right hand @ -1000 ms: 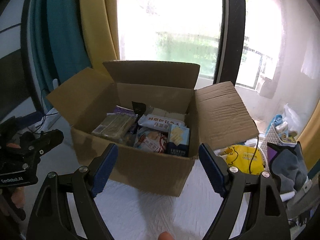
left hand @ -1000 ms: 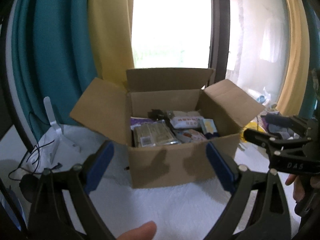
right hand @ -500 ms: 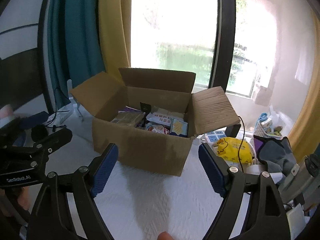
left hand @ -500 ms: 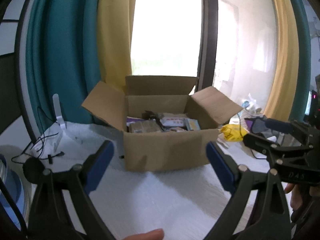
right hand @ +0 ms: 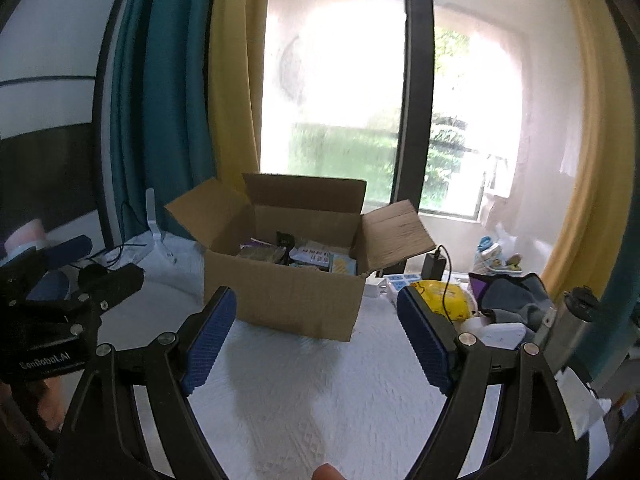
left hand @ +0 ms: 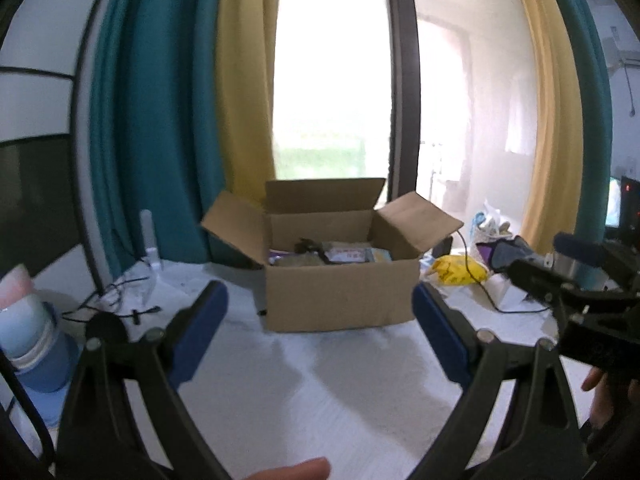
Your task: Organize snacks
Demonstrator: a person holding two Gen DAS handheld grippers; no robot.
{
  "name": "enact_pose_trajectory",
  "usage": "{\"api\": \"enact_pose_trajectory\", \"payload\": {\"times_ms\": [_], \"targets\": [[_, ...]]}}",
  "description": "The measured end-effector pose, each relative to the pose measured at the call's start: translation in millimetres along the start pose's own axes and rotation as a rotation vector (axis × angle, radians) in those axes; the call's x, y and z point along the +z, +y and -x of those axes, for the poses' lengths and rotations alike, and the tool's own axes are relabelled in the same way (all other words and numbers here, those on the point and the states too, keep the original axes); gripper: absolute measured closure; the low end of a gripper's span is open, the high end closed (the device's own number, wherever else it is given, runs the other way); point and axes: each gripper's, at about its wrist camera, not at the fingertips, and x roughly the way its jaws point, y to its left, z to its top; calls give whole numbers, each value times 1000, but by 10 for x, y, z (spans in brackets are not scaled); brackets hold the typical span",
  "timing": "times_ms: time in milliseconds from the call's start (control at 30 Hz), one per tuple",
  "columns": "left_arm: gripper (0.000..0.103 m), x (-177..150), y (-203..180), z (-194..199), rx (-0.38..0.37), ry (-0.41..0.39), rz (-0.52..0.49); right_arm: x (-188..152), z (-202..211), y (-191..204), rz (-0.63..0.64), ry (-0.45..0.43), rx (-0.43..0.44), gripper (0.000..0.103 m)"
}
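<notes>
Both grippers, left gripper point(left hand: 316, 332) and right gripper point(right hand: 316, 344), hang spread and empty. The cardboard box point(right hand: 288, 304) sits toward the desk's point(right hand: 320, 400) far edge. Next: reach in for a snack

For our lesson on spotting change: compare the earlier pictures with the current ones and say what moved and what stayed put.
Both grippers, left and right, pulled back from the open brown cardboard box, which now looks smaller and farther off. Nothing was grasped or released. Both stay open and empty; the snack packets stay inside the box on the white cloth.
</notes>
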Motion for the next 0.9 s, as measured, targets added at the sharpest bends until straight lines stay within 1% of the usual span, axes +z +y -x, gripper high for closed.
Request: {"api": "enact_pose_trajectory", "payload": {"times_ms": [67, 200, 300, 400, 533, 633, 900], "targets": [[9, -62, 20, 204, 6, -31, 13, -59, 138, 20, -5, -19, -16, 18], [9, -185, 54, 494, 4, -69, 31, -206, 430, 58, -19, -64, -30, 18], [9, -268, 68, 624, 4, -79, 30, -336, 583, 76, -37, -56, -20, 18], [9, -336, 75, 740, 24, -101, 12, -429, 688, 77, -56, -53, -26, 18], [9, -351, 104, 808, 46, -122, 16, -409, 759, 107, -52, -76, -26, 18], [9, -335, 138, 804, 40, -124, 34, -395, 771, 132, -56, -82, -8, 18], [9, -331, 110, 782, 23, -119, 23, -414, 723, 135, -58, -66, -15, 18]]}}
